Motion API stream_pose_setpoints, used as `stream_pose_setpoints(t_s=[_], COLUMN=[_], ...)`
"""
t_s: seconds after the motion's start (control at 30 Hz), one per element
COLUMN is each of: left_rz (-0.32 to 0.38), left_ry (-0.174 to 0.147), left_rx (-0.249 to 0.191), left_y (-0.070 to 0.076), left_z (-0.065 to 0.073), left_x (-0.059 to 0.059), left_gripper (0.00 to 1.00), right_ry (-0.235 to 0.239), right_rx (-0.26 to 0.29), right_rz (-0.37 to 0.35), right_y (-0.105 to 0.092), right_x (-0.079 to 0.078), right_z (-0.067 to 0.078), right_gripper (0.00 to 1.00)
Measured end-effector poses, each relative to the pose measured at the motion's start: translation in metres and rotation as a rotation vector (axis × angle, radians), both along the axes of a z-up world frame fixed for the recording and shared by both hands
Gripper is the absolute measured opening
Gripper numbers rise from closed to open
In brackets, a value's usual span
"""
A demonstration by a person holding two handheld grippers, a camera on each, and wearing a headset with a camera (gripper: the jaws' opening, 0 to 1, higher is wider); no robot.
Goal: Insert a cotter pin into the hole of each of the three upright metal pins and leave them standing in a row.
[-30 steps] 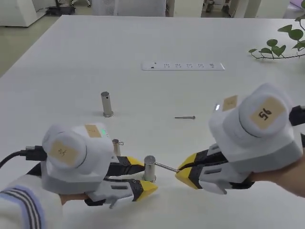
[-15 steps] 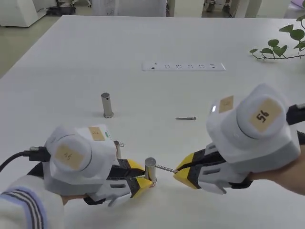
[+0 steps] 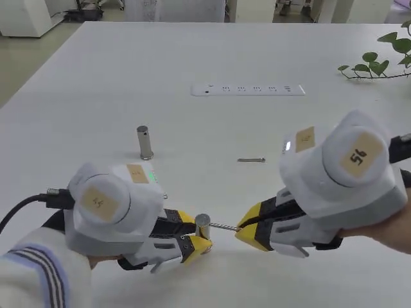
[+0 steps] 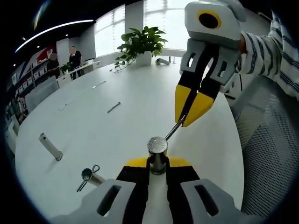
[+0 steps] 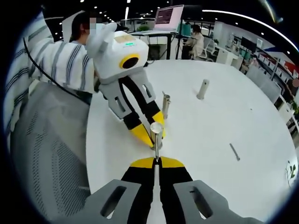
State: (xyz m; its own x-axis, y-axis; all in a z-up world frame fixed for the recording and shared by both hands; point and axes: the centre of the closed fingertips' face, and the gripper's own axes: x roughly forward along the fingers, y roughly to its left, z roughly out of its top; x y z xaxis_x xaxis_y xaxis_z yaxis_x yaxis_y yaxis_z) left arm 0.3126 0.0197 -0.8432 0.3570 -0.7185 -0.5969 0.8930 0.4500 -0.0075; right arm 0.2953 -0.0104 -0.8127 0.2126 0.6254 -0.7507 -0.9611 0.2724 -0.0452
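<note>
L gripper [image 3: 194, 235] is clamped on the lower shaft of an upright metal pin [image 3: 202, 224], which stands on the desk [image 3: 192, 58] right between the jaw tips. R gripper [image 3: 246, 232] faces it tip to tip, jaws pinched together on a cotter pin [image 3: 222, 226]. The cotter pin is held approx. level, its free end at the side of the held pin just under the top. Whether it is in the hole can't be told. In the left gripper view a 2nd metal pin [image 4: 88, 176] is seen just left of the L gripper jaws, w/ a fitted cotter pin [image 4: 94, 169] through its top, loop sticking out. A 3rd metal pin [image 4: 50, 147] stands further left, well apart from the L gripper, bare. A loose cotter pin [image 3: 250, 160] lies flat on the desk, ahead of both grippers and apart from them. A power strip [image 3: 247, 90] lies beyond that, far ahead of the grippers. Plant leaves [image 3: 379, 61] are seen at the far R edge of the desk.
</note>
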Motion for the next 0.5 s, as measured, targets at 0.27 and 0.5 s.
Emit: stream_pose_setpoints(t_s=[0.27, 0.5], left_rz=[0.033, 0.084], left_ry=[0.011, 0.018], left_rx=[-0.016, -0.015], left_y=[-0.0020, -0.0016], left_z=[0.0011, 0.0022], left_x=[-0.0042, -0.0055], left_gripper=[0.11, 0.11], right_ry=[-0.014, -0.012], right_rx=[-0.008, 0.000], right_rz=[0.081, 0.079], right_y=[0.0004, 0.0032], right_x=[-0.0026, -0.0043], right_z=[0.0006, 0.0011], right_gripper=[0.03, 0.03])
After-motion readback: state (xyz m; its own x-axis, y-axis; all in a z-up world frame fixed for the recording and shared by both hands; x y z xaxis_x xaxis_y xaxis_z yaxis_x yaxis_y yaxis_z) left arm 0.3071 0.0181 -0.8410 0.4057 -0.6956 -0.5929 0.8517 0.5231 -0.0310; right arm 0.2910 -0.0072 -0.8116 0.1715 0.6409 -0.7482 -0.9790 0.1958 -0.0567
